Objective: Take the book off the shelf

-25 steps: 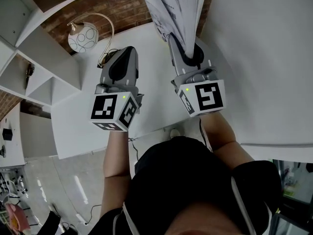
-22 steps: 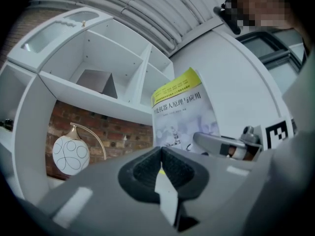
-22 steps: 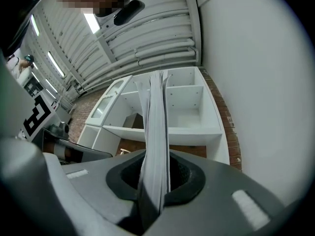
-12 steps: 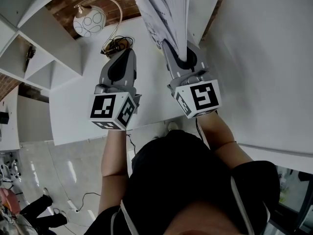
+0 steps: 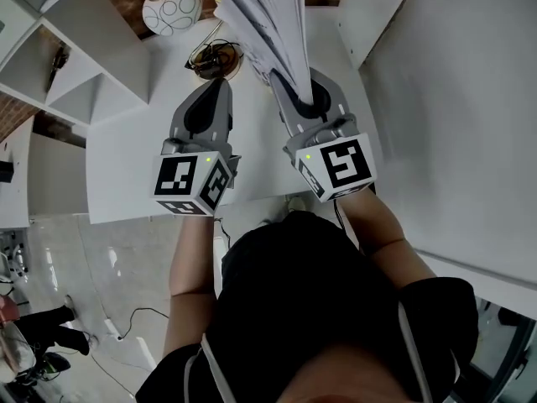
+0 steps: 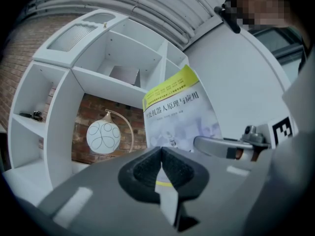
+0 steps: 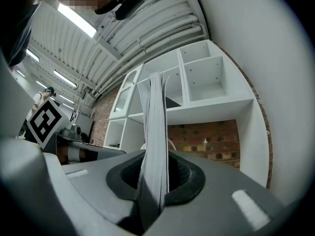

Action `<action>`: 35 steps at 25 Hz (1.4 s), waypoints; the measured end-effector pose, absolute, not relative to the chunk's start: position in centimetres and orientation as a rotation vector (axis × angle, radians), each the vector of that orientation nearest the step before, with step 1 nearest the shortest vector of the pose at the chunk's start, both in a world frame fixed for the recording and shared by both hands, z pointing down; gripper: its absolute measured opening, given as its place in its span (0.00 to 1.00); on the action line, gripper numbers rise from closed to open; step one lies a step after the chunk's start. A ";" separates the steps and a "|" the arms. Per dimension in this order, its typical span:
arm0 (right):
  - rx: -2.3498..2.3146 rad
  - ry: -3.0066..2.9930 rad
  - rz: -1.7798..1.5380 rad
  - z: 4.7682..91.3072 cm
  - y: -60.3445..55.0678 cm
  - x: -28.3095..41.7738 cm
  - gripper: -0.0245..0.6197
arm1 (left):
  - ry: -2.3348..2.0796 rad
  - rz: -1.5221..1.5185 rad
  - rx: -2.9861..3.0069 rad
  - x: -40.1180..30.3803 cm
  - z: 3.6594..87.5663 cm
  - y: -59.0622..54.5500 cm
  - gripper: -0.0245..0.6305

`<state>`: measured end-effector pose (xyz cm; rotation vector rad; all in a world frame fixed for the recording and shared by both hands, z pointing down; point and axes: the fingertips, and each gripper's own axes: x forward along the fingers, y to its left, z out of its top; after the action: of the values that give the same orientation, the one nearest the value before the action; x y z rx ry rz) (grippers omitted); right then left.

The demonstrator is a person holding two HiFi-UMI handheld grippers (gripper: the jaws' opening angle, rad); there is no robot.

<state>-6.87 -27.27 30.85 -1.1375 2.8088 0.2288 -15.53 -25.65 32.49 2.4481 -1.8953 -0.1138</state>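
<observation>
A thin book [image 5: 267, 25] with a yellow-banded cover [image 6: 179, 116] stands upright, free of the shelf, in my right gripper [image 5: 299, 91]. In the right gripper view its grey page edge [image 7: 154, 127] runs up between the pads, and the right gripper [image 7: 155, 178] is shut on it. To the left of the book, my left gripper [image 5: 215, 86] points the same way. Its pads meet with nothing between them in the left gripper view, where the left gripper [image 6: 161, 167] is shut and empty.
A white cubby shelf [image 6: 114, 58] stands ahead against a brick wall [image 7: 216, 139]. A round white lamp [image 5: 171, 7] with a curved brass stem [image 6: 104, 136] sits on the white desk [image 5: 126, 170]. A white wall panel [image 5: 453, 99] rises on the right.
Both grippers have come down and back from the shelf side by side. The right one still grips the book, and more of the book shows above it.
</observation>
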 end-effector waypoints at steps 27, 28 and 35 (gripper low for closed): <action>-0.857 3.078 -0.046 38.8 -23.3 -12.6 0.14 | -1.971 -0.084 2.227 -19.0 39.2 -21.6 0.05; -0.853 3.086 -0.049 39.0 -23.1 -12.7 0.14 | -1.972 -0.085 2.222 -19.0 39.4 -21.4 0.05; -0.835 3.123 -0.068 40.2 -22.0 -12.9 0.14 | -1.958 -0.071 2.200 -19.1 40.5 -20.5 0.05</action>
<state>-12.93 -22.02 40.24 -0.8346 3.1225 -0.0684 -19.05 -20.50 40.50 2.2002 -1.9582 -0.0710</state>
